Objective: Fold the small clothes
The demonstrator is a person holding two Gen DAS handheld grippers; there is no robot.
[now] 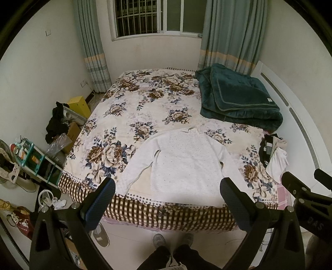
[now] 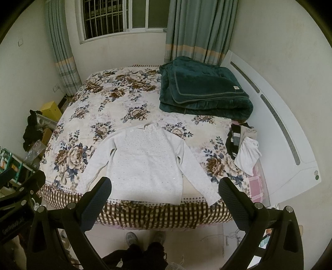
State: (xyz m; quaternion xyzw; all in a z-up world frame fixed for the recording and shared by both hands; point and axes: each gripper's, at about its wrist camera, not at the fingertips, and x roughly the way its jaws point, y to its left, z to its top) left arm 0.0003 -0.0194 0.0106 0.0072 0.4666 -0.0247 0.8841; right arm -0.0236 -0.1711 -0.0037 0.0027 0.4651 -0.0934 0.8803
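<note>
From the left wrist camera, the left tongs [image 1: 167,189] hang above the foot edge of the bed [image 1: 132,108] with their two fingers spread wide apart and nothing between them. Framed between the fingers, a small white long-sleeved sweater [image 1: 182,164] lies flat and face up on the floral bedspread, collar pointing toward the window [image 1: 155,18], hem near the checked border at the foot edge, both sleeves angled outward and down. A folded dark green blanket [image 1: 238,97] sits at the far right of the bed, well apart from the sweater, and a small heap of black and white clothes [image 1: 274,153] lies near the right edge beside the white headboard [image 1: 300,116]. Part of the right tongs [image 1: 307,197] juts in at the lower right, its fingers out of sight here. The person's grey shoes [image 1: 172,239] stand on the tiled floor below the bed. From the right wrist camera, the right tongs [image 2: 165,188] are likewise spread wide apart and hold nothing, poised over the foot edge of the bed [image 2: 116,95]. The sweater [image 2: 145,160] lies in the same spread-out pose, its right cuff reaching the checked border just beside the right finger. The blanket [image 2: 203,91] and the clothes heap [image 2: 244,149] lie beyond, and a yellow box [image 2: 51,110] stands on the floor at the left by the curtain [image 2: 62,52].
</note>
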